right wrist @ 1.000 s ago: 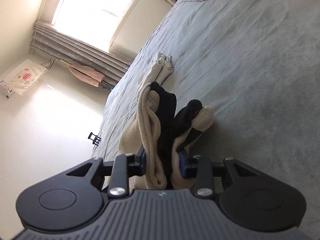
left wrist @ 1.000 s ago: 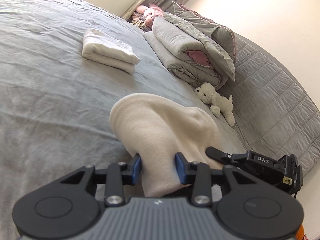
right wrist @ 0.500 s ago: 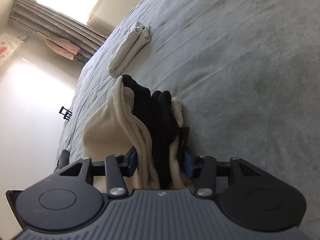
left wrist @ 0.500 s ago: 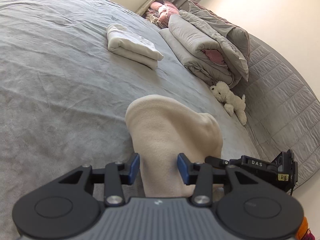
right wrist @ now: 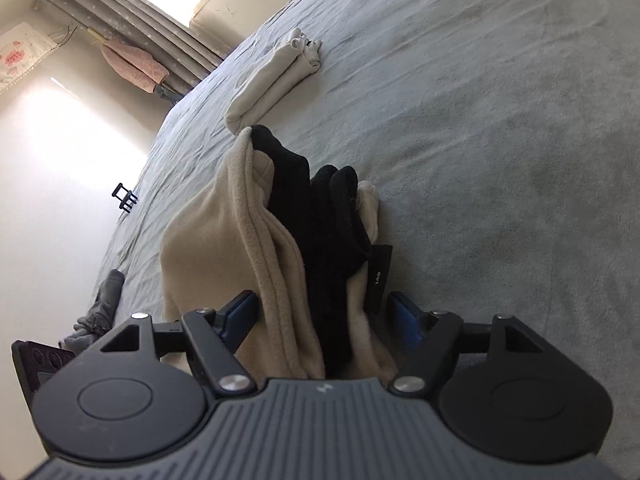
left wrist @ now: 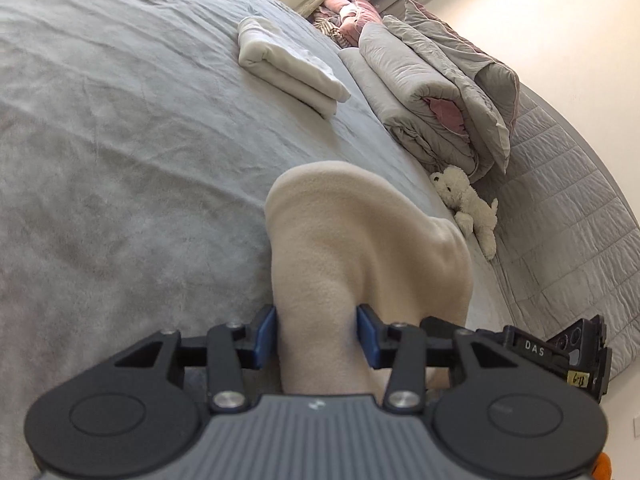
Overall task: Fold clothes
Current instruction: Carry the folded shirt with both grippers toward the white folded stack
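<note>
A beige fleece garment (left wrist: 360,248) with a black lining (right wrist: 320,216) is bunched on the grey bed. My left gripper (left wrist: 316,334) is shut on a beige fold of it, blue pads pressed in on both sides. In the right wrist view my right gripper (right wrist: 324,312) stands open, jaws wide. The beige and black layers and a black size tag (right wrist: 380,276) lie loosely between its fingers (right wrist: 404,320). The right gripper's body also shows in the left wrist view at the lower right, close beside the fleece.
A folded white garment (left wrist: 288,68) (right wrist: 272,88) lies further up the bed (left wrist: 120,140). A rolled grey duvet (left wrist: 432,96) and a white teddy bear (left wrist: 466,204) sit by the quilted headboard. A dark grey cloth item (right wrist: 100,304) lies near the bed's left edge.
My right gripper's jaws have spread apart and let go of the fleece layers. The left gripper keeps its hold. Both views have swung a little, bringing the folded white garment more into view.
</note>
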The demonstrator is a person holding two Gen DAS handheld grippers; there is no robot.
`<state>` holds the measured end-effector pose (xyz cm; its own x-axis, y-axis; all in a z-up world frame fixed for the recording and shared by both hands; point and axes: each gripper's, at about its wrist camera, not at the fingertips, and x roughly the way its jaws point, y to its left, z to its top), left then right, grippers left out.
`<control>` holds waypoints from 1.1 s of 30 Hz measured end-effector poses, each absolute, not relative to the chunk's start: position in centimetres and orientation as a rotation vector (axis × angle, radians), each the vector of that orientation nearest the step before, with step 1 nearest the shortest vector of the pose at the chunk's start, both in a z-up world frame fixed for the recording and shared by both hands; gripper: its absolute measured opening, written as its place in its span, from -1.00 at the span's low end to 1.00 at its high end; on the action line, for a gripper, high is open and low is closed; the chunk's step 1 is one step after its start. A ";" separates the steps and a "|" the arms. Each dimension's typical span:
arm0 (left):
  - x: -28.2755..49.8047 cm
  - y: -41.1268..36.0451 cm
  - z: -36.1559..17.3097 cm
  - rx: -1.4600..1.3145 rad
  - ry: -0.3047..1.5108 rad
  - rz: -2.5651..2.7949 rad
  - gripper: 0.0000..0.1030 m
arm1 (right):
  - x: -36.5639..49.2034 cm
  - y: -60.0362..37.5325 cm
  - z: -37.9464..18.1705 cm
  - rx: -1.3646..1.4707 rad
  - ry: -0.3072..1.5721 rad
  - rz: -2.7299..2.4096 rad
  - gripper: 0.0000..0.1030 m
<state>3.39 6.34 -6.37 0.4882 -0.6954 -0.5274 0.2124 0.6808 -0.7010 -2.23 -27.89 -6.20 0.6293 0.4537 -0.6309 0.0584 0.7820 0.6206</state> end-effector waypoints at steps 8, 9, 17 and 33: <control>2.4 5.7 -6.4 -0.600 0.850 -0.584 -0.26 | -2.2 -27.7 -6.6 0.662 0.872 0.258 -0.25; 2.2 5.6 -6.2 -0.589 0.837 -0.578 -0.31 | -2.1 -27.6 -6.5 0.659 0.866 0.259 -0.26; 2.0 5.0 -2.9 -0.511 0.726 -0.584 -0.39 | -1.2 -27.6 -5.1 0.707 0.821 0.281 -0.29; 11.9 4.1 0.3 -0.495 0.692 -0.507 -0.40 | 9.3 -26.7 -1.8 0.628 0.758 0.336 -0.30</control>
<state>11.93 4.07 0.31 0.6614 -0.5857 -0.4684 0.2702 0.7687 -0.5797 9.27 -26.72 -1.79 0.6865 0.4957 -0.5320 -0.0612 0.7684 0.6370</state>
